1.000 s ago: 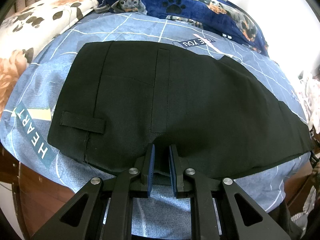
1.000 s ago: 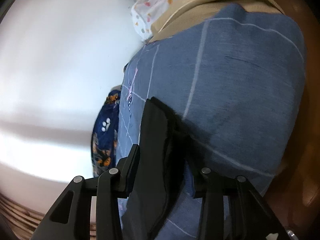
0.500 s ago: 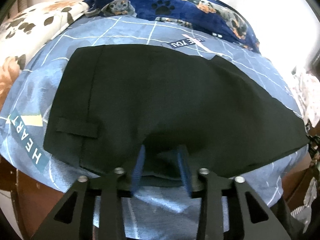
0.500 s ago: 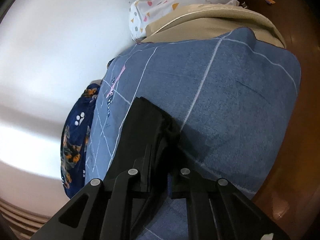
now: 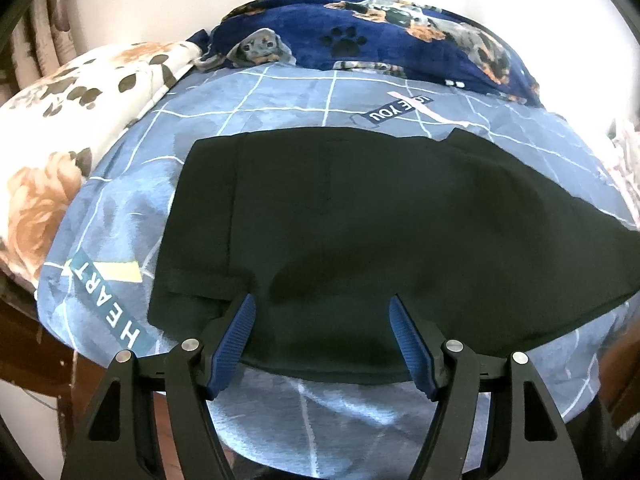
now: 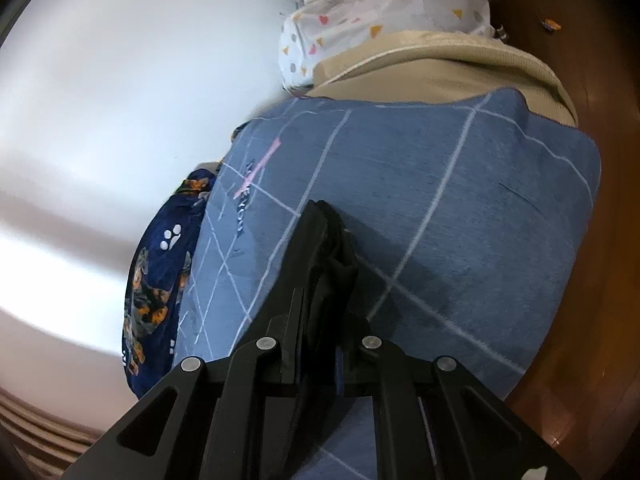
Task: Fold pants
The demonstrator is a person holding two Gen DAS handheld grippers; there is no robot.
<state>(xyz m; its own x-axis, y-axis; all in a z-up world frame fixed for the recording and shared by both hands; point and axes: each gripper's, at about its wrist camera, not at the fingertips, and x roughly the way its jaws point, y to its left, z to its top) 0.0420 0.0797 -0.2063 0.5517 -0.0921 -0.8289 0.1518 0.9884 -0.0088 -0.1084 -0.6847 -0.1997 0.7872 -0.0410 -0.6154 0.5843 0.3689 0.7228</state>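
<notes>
- Left gripper (image 5: 322,340): spread wide, holding nothing, blue pads (image 5: 236,340) on either side of the near hem of the pants (image 5: 380,232).
- Right gripper (image 6: 318,344): closed narrow, pinching a bunched edge of the same black cloth, which rises between the fingers as a stack of several layers.
- Pants: lying flat on the blue checked bedsheet (image 5: 280,112), already doubled over, waist end to the left, tapering toward the right; near hem just short of the bed's near edge.
- Beyond: dog-print blanket (image 5: 380,36) at the far side, flowered pillow (image 5: 72,120) far left, spotted white cloth (image 6: 360,12) past the far end of the sheet in the right view.
- Handling, as a judgement: light, limp, woven cloth, not fragile, not slippery; likely to sag and lose its edges if lifted from one point only.
- Best taken at corners or along a stitched hem or the waistband, pinching all layers together, one grip at each end.
</notes>
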